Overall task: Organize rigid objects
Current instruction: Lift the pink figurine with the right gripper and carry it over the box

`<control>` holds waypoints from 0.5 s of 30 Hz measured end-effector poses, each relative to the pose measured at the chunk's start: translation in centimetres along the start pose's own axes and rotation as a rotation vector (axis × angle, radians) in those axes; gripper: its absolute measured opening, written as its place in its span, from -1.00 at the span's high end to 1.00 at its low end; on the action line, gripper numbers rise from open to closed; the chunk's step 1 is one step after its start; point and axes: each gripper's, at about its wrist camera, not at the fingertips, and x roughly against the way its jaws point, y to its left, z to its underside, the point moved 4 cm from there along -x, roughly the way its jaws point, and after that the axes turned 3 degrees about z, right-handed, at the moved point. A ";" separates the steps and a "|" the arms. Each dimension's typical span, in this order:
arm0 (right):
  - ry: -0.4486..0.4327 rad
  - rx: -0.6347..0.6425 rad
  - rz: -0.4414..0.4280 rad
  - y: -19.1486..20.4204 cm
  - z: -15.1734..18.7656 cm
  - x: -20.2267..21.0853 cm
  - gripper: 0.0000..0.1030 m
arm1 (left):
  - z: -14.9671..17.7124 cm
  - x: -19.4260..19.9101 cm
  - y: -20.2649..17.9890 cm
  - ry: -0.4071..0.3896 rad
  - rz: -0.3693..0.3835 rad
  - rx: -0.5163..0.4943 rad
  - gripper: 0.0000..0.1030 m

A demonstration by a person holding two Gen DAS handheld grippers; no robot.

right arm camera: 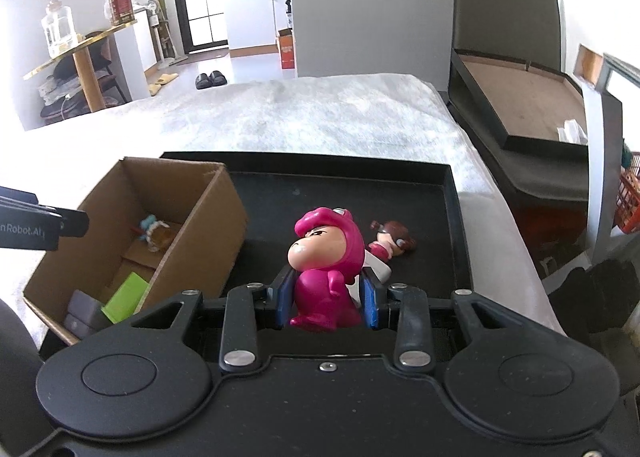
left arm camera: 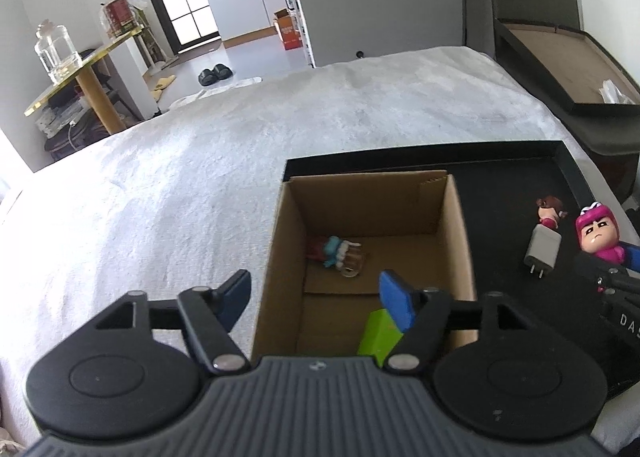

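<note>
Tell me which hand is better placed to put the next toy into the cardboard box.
Right: the right gripper already clamps the pink figurine beside the cardboard box. The left gripper is open and empty.

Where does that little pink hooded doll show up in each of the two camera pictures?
Left wrist view: the pink hooded doll is at the far right edge, above the black tray.
Right wrist view: it sits at centre, clamped between the right gripper jaws.
Shared landmark: the cardboard box stands to the doll's left in both.
</note>
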 end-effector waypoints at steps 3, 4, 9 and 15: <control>-0.004 0.012 -0.001 0.7 -0.2 0.2 0.34 | 0.3 0.1 0.8 0.004 0.001 0.010 -0.43; -0.005 0.016 -0.002 0.9 -0.2 0.2 0.34 | 0.4 0.0 1.1 0.007 0.001 0.014 -0.43; -0.007 0.033 -0.002 2.1 -0.7 0.4 0.34 | 0.7 -0.1 2.5 0.014 0.000 0.036 -0.44; -0.010 0.055 -0.002 3.6 -1.3 0.4 0.34 | 0.9 -0.5 4.1 0.024 0.002 0.070 -0.44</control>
